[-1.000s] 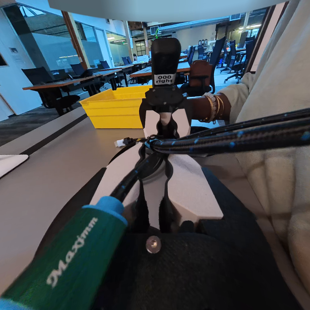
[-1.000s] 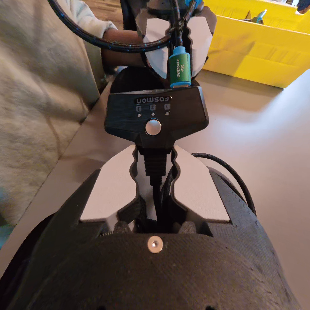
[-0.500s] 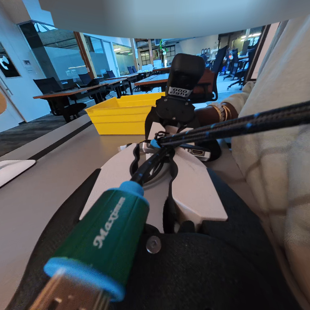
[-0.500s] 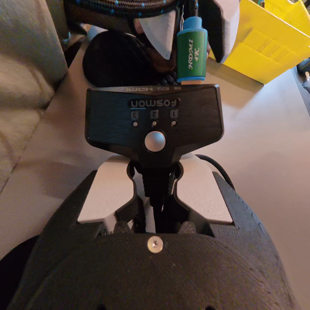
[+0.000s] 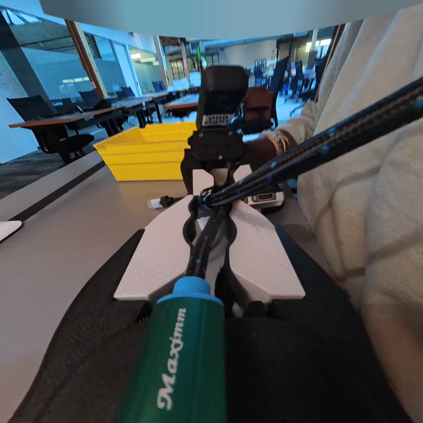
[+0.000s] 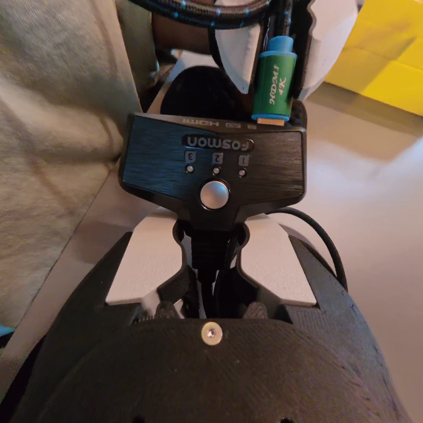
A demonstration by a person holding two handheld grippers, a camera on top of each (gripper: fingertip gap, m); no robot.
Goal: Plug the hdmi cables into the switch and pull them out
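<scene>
A second ago the green HDMI plug sat flush against the black switch; now it is drawn back, bare metal showing at its tip. The switch sits nearer the right hand-held gripper camera. The left hand-held gripper has come closer to the switch.

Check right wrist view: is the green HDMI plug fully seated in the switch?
No, the green HDMI plug shows a strip of its metal tip above the switch at the port edge, so it is not pushed home.
</scene>
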